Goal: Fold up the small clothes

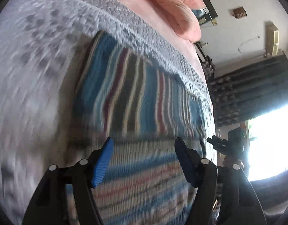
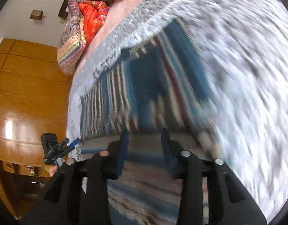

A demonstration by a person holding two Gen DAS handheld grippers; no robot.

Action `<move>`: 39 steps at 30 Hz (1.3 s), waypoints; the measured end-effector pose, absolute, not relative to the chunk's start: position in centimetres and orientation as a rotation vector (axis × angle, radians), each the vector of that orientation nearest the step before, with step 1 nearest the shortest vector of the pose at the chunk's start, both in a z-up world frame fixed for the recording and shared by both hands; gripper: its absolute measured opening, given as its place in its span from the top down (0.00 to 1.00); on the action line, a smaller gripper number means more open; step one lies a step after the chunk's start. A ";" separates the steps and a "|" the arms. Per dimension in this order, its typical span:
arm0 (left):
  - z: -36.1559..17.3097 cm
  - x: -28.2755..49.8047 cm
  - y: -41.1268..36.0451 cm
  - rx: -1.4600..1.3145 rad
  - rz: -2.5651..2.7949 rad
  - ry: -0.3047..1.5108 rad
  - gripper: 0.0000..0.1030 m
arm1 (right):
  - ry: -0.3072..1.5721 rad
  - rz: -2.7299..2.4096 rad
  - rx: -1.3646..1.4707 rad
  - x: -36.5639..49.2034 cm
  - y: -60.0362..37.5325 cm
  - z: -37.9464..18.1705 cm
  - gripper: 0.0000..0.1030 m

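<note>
On the grey fleece blanket (image 1: pixel 41 56) covering the bed lies the striped garment (image 1: pixel 129 97), blue with cream, maroon and dark bands, near edge doubled over toward the cameras. Both views motion-blurred. Left gripper (image 1: pixel 144 161) sits over that near folded edge, jaws spread wide, cloth showing between the blue fingers (image 1: pixel 102 165), nothing pinched. Right of it, the right gripper (image 2: pixel 145 150) hovers at the same fold, jaws parted, narrower gap, no fabric visibly clamped. Pink pillow (image 1: pixel 174 5) and orange-red cloth (image 2: pixel 91 16) at the bed's far side. Wooden wardrobe (image 2: pixel 27 97) beyond the bed in the right view.
</note>
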State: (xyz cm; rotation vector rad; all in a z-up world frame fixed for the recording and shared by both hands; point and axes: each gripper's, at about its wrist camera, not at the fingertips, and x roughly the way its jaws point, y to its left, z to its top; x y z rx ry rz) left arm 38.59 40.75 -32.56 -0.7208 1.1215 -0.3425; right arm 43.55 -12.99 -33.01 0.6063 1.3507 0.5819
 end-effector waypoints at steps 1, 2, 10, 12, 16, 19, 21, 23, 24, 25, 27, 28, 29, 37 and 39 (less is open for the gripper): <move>-32.4 35.7 41.1 -0.721 -0.329 1.146 0.30 | 1.363 0.554 0.600 41.3 -14.7 -33.0 0.57; -32.3 34.2 41.3 -0.729 -0.323 1.161 0.30 | 1.378 0.527 0.595 39.3 -16.2 -33.1 0.54; -34.1 20.3 42.9 -0.834 -0.197 1.290 0.26 | 1.488 0.370 0.632 26.4 -22.7 -35.2 0.44; -34.4 18.7 42.4 -0.852 -0.210 1.317 0.26 | 1.491 0.367 0.660 24.8 -22.9 -35.3 0.40; -36.3 17.0 41.6 -0.912 -0.200 1.375 0.25 | 1.509 0.362 0.639 22.6 -21.8 -35.5 0.37; -37.2 16.8 40.4 -0.943 -0.213 1.380 0.25 | 1.526 0.350 0.612 22.3 -19.9 -35.7 0.36; -37.5 16.6 39.7 -0.968 -0.221 1.370 0.24 | 1.534 0.370 0.622 21.8 -18.8 -35.7 0.36; -37.6 16.2 39.2 -0.996 -0.221 1.358 0.24 | 1.544 0.397 0.626 21.6 -17.0 -35.5 0.36; -37.7 16.6 38.6 -1.019 -0.231 1.360 0.24 | 1.547 0.405 0.617 21.4 -16.3 -35.4 0.36; -37.9 16.5 37.8 -1.051 -0.260 1.372 0.24 | 1.552 0.417 0.609 21.1 -15.7 -35.2 0.36; -38.1 16.3 36.1 -1.021 -0.285 1.404 0.24 | 1.562 0.434 0.608 20.6 -14.4 -34.9 0.36; -38.3 16.1 35.1 -0.982 -0.285 1.423 0.24 | 1.564 0.441 0.609 20.4 -13.7 -34.8 0.36; -38.5 16.0 34.6 -0.975 -0.285 1.429 0.24 | 1.563 0.445 0.608 20.4 -13.3 -34.7 0.36; -38.6 14.2 33.7 -1.027 -0.307 1.415 0.29 | 1.552 0.418 0.647 18.7 -13.7 -34.3 0.39; -38.8 14.0 33.8 -1.024 -0.291 1.416 0.42 | 1.556 0.396 0.652 18.4 -14.2 -34.5 0.44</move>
